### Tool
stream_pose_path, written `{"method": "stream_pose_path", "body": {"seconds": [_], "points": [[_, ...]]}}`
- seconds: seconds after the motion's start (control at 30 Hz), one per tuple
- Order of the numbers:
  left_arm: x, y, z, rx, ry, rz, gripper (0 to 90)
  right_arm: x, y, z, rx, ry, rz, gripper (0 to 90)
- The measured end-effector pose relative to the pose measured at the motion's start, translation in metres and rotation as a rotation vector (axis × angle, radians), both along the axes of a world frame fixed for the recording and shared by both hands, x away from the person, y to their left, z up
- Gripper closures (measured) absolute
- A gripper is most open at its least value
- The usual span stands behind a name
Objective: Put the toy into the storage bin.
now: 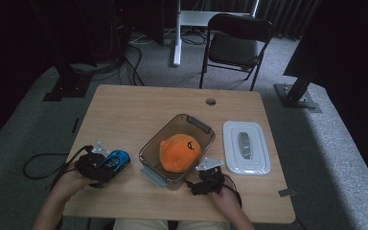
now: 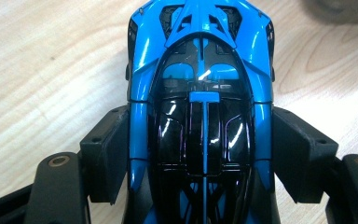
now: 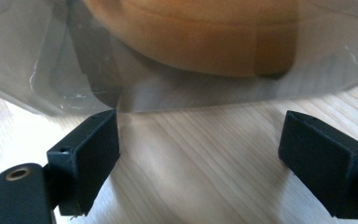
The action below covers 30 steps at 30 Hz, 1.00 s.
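Left gripper [image 2: 200, 154]: jaws clamped on the flanks of the blue toy car [image 2: 200, 93], near the table's [image 1: 124, 110] front-left corner, probably for transfer. Right gripper [image 3: 200, 154]: jaws wide, empty, steadying-side of the clear bin [image 1: 148, 148] containing an orange plush [image 1: 179, 152]. Lid [image 1: 246, 146]: toward the right edge.
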<state>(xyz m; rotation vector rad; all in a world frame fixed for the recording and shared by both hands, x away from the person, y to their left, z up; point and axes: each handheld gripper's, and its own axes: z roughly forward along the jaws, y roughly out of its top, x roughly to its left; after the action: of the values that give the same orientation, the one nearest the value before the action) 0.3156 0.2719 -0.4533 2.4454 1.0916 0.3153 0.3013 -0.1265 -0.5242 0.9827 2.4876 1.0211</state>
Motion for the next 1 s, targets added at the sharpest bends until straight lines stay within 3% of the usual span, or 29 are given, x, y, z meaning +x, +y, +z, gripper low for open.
{"method": "stream_pose_path", "body": {"seconds": [0.37, 0.77, 1.0], "points": [[0.009, -0.004, 0.037, 0.009, -0.03, -0.028, 29.0, 0.0, 0.013, 0.0, -0.008, -0.017, -0.013, 11.0], [0.022, -0.025, 0.089, 0.051, -0.085, -0.07, 29.0, -0.001, 0.008, -0.002, 0.014, -0.019, -0.029, 11.1], [0.031, -0.045, 0.111, 0.026, -0.111, -0.082, 29.0, -0.002, 0.007, -0.003, 0.016, -0.018, -0.03, 11.1]]}}
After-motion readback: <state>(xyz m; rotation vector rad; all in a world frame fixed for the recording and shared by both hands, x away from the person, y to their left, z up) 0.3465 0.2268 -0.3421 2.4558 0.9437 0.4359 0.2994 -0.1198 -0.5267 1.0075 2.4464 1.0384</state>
